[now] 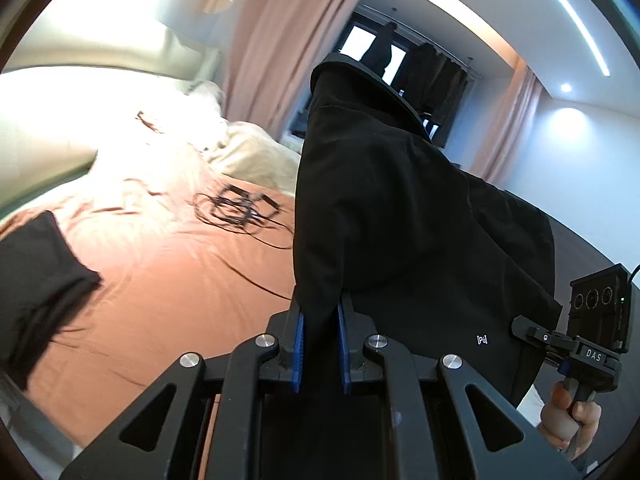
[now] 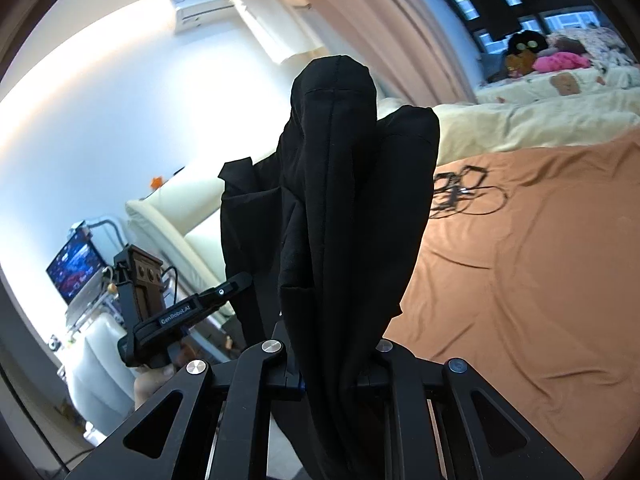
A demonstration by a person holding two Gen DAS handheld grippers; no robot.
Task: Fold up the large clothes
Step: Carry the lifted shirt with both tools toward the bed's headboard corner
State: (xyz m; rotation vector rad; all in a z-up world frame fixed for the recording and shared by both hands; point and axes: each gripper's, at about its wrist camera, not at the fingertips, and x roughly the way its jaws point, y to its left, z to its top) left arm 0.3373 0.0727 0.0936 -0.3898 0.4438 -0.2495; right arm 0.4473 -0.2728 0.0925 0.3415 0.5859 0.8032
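Note:
A large black garment (image 1: pixel 400 208) hangs in the air between both grippers, above the bed's orange sheet (image 1: pixel 168 280). My left gripper (image 1: pixel 320 320) is shut on one edge of it, the cloth pinched between the blue pads (image 1: pixel 298 344). My right gripper (image 2: pixel 332 360) is shut on another part of the black garment (image 2: pixel 340 200), which bunches up and hides the fingertips. The right gripper's body (image 1: pixel 592 332) shows at the right of the left wrist view. The left gripper's body (image 2: pixel 160 312) shows at the left of the right wrist view.
A folded black cloth (image 1: pixel 36 280) lies on the sheet at the left. A tangle of black cables (image 1: pixel 240 212) lies mid-bed, also in the right wrist view (image 2: pixel 460 192). Cream bedding (image 2: pixel 520 120) and pink curtains (image 1: pixel 280 40) stand beyond. A lit screen (image 2: pixel 76 268) stands beside the bed.

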